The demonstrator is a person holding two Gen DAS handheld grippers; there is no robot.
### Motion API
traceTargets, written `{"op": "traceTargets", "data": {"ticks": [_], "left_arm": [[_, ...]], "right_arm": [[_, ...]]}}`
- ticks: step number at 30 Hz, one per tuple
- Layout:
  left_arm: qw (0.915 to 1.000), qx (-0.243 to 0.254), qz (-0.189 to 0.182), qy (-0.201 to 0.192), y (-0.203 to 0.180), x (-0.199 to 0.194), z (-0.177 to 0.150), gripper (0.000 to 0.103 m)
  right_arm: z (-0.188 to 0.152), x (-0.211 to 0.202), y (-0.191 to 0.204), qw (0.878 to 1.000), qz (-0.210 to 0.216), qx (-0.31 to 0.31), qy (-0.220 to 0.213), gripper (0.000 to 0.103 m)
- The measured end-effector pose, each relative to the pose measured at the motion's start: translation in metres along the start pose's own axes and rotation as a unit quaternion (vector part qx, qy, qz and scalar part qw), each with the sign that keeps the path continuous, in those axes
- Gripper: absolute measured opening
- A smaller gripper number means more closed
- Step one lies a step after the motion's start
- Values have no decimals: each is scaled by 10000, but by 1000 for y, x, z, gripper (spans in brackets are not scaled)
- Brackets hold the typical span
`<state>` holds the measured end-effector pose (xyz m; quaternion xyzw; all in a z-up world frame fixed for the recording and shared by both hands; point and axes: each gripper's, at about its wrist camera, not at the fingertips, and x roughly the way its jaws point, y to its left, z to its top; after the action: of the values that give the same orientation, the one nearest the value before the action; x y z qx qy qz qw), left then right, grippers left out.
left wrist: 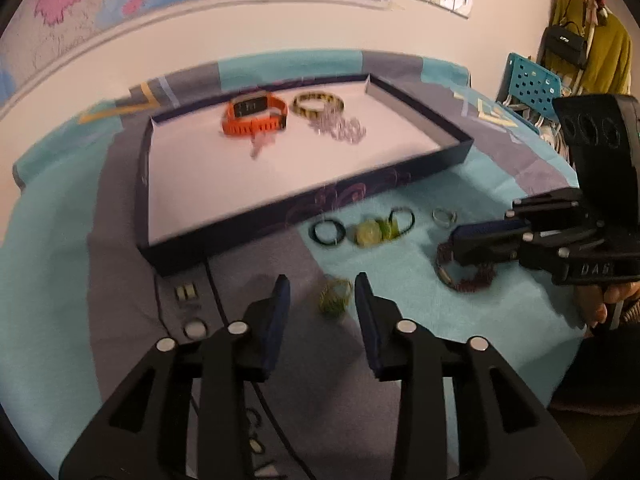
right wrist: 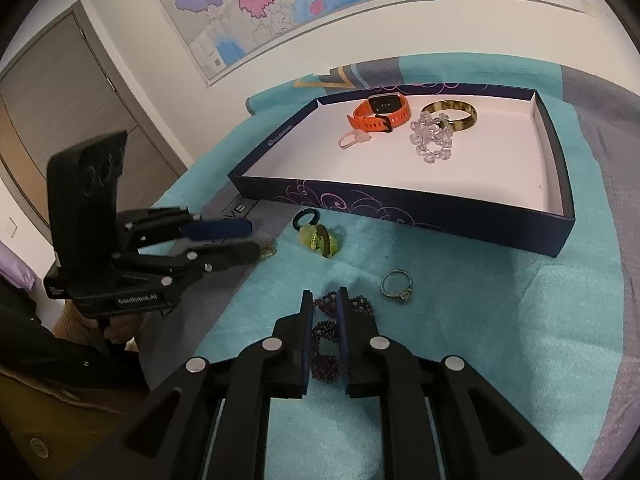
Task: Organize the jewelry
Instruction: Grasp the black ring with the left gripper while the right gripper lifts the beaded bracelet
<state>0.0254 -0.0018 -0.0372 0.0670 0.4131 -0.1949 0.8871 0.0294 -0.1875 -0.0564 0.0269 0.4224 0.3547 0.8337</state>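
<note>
Purple beaded bracelet (right wrist: 325, 334) | looped, flat | right tool (right wrist: 325, 300) straddling, unclenched

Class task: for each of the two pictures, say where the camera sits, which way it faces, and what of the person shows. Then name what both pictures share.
Left wrist view: sits on the left gripper, facing down over a small green ring; the right gripper and a hand show.
Right wrist view: sits on the right gripper, facing down, its jaws astride a purple beaded bracelet; the left gripper shows.
Shared: the dark blue tray and orange watch.
</note>
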Motion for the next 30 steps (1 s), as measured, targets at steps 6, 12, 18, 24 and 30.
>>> {"op": "traceTargets", "data": {"ticks": [6, 12, 18, 24, 30], "left_arm": [[9999, 144, 83, -23, -6, 17, 18, 33], [9997, 124, 175, 135, -8, 32, 23, 31], [9996, 175, 181, 123, -14, 36, 26, 22], [9998, 141, 125, 73, -14, 32, 22, 22], [10000, -51, 57, -43, -9, 18, 14, 22]], "right_arm": [[4, 1, 0, 10000, -59, 2, -76, 19], [4, 1, -3, 9999, -34, 67, -100, 21], [4, -2, -3, 9999, -78, 57, -118, 26], [3, -11, -6, 9994, -310, -2, -161, 33], [-2, -11, 2, 9980, -550, -301, 24, 40]]}}
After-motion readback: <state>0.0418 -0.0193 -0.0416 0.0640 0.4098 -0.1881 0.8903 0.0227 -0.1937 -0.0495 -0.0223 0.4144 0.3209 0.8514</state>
